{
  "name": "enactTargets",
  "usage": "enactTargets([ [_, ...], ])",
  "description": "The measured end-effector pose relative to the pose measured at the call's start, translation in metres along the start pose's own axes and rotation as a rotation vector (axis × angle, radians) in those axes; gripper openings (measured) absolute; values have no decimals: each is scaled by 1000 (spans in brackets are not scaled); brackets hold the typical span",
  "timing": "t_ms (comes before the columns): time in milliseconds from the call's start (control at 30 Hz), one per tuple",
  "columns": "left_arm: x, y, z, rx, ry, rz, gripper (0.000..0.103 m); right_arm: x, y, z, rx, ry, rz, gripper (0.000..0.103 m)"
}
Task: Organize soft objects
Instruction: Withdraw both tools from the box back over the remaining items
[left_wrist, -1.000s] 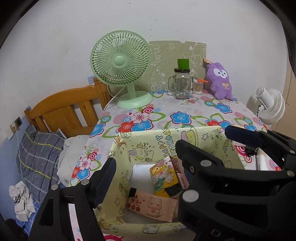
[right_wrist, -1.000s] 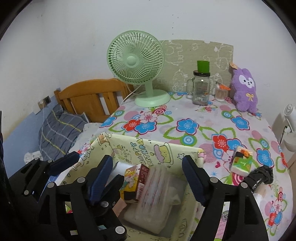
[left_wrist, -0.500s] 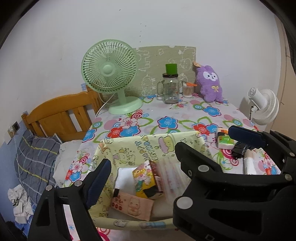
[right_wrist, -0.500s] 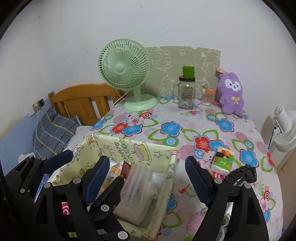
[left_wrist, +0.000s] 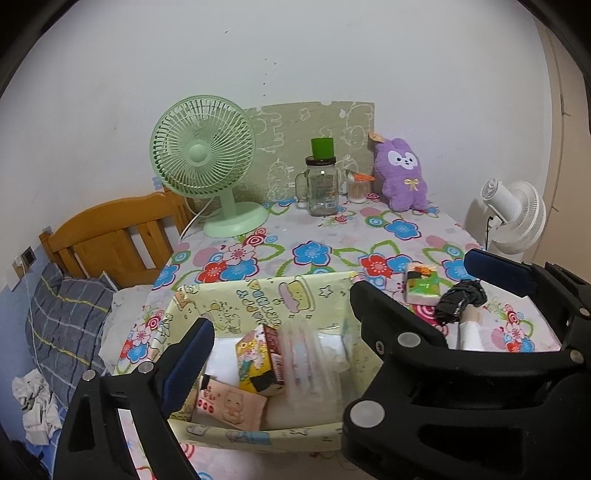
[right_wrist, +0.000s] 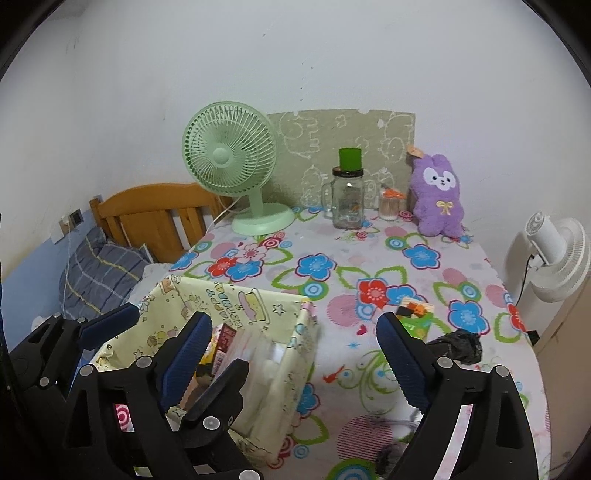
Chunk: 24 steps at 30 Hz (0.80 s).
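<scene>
Fabric storage bin (left_wrist: 258, 299), pale yellow cartoon print, at near left corner of table (left_wrist: 325, 236). Contents: tissue packs, including pink pack (left_wrist: 231, 404), yellow pack (left_wrist: 256, 360), clear-wrapped pack (left_wrist: 308, 363). Green tissue pack (left_wrist: 423, 288) on cloth just right of bin; black folded item (left_wrist: 460, 301) beside it. Purple plush rabbit (right_wrist: 437, 195) at far right corner, upright against wall. Left gripper (left_wrist: 280, 332): fingers spread apart, empty, over bin. Right gripper (right_wrist: 295, 354): fingers spread wide, empty, over bin's right edge.
</scene>
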<state>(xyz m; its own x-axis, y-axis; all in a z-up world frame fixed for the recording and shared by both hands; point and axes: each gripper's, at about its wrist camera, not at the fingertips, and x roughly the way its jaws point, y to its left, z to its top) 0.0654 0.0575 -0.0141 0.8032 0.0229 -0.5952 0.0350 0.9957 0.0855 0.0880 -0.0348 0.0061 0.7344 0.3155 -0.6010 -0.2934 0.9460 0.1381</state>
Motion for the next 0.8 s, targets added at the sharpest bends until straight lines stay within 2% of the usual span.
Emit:
enactTargets([
  [800,-23,-49,0,-1,-47,-37,103,-44,-43,-8,5,-67,-55,102],
])
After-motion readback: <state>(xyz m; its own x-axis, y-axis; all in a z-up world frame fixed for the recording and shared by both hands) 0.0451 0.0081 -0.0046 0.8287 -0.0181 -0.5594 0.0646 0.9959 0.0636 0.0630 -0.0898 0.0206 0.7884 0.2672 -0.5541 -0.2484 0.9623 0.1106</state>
